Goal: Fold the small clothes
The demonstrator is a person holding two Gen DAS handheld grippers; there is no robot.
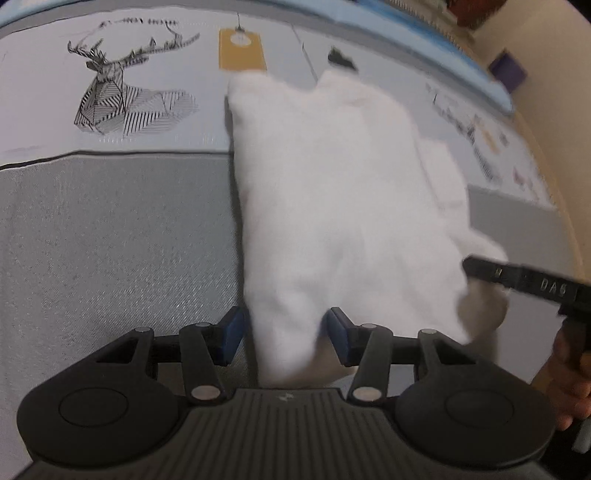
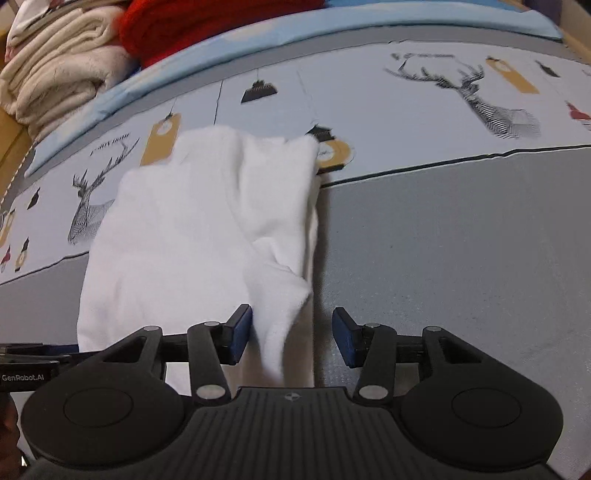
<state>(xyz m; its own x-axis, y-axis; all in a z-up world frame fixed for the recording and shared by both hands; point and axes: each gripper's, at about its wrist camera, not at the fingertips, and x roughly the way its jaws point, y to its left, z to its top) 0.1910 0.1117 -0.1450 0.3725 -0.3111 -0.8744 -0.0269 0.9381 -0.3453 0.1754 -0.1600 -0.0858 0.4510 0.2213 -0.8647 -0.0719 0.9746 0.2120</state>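
**White garment lying on the bed cover, both grippers open at its near edge**

I start with the left wrist view. At far left the bed cover (image 1: 110,229) shows a grey lower band and a pale upper band printed with a line-drawn deer (image 1: 110,92). Right of the deer is a printed mustard tag (image 1: 242,48). The white garment (image 1: 332,192) lies flat across both bands, its far edge touching the mustard tag print. The picture is blurred, so I cannot tell what kind of garment it is. My left gripper (image 1: 284,338) has its jaws apart, and a near fold of the garment hangs down between the blue pads without being pinched. At the right edge a black bar of the other gripper crosses the garment's corner, and part of a hand (image 1: 570,376) shows beneath it.

In the right wrist view, folded cream towels (image 2: 55,70) sit at upper left, with a red cloth (image 2: 207,26) beside them. The garment (image 2: 184,229) lies left of centre with a raised crease along its right side. My right gripper (image 2: 291,339) has its jaws apart; the garment's near corner drops just beside the left pad, while the right pad stands over bare grey cover (image 2: 461,258).
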